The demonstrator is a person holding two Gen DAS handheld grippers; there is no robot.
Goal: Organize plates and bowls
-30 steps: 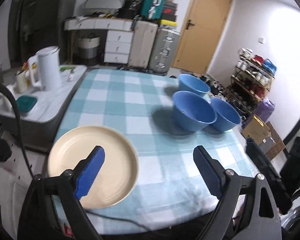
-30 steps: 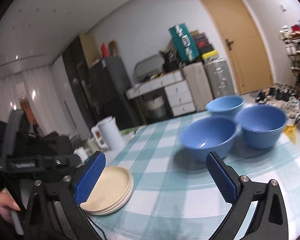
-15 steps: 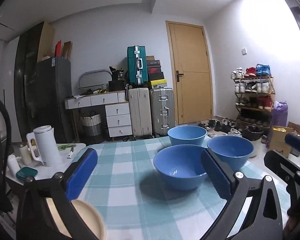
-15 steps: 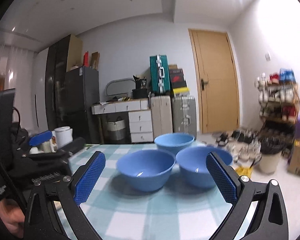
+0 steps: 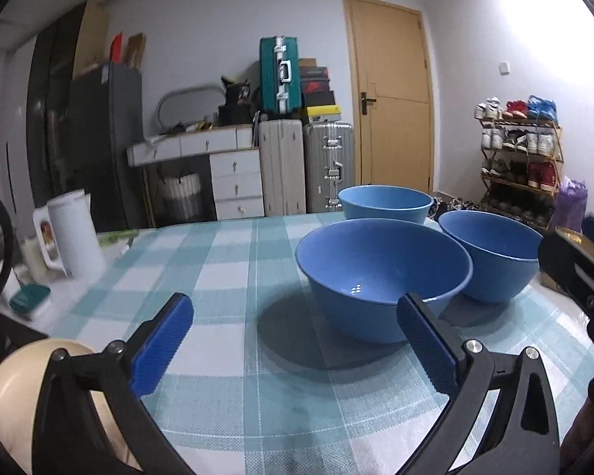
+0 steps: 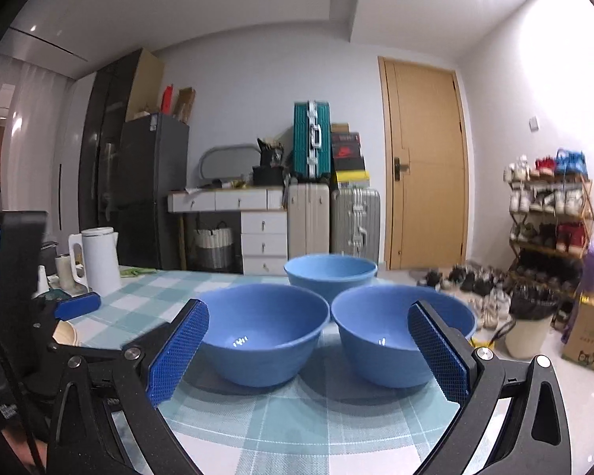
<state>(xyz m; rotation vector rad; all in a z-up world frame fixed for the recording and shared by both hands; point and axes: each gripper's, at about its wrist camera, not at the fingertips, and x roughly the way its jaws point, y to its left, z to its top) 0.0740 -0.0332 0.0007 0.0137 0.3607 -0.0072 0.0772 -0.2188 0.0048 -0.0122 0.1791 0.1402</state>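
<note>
**Both grippers released, level with three blue bowls**

Checked tablecloth (image 5: 225, 261) across the centre and lower frame of the left wrist view; far edge along mid-frame, left edge falling away toward the white kettle (image 5: 75, 237) at left. Open cloth ahead of and between the jaws, lower centre.

Nearest blue bowl (image 5: 384, 277) right of centre, upright, just beyond the right pad. Second blue bowl (image 5: 491, 253) at right, touching or just beside the first; cannot tell which. Third blue bowl (image 5: 386, 202) behind both, at the far edge. Cream plates (image 5: 8, 392) at lower left corner, partly hidden behind the gripper frame.

Left gripper (image 5: 293, 348) spread wide, holding nothing. Right gripper (image 6: 309, 352) likewise spread wide, empty, framing the two front bowls in the right wrist view.

Against the frames half a second earlier: bowls larger in both views, plates less hidden at lower left, jaw spread unchanged.
</note>
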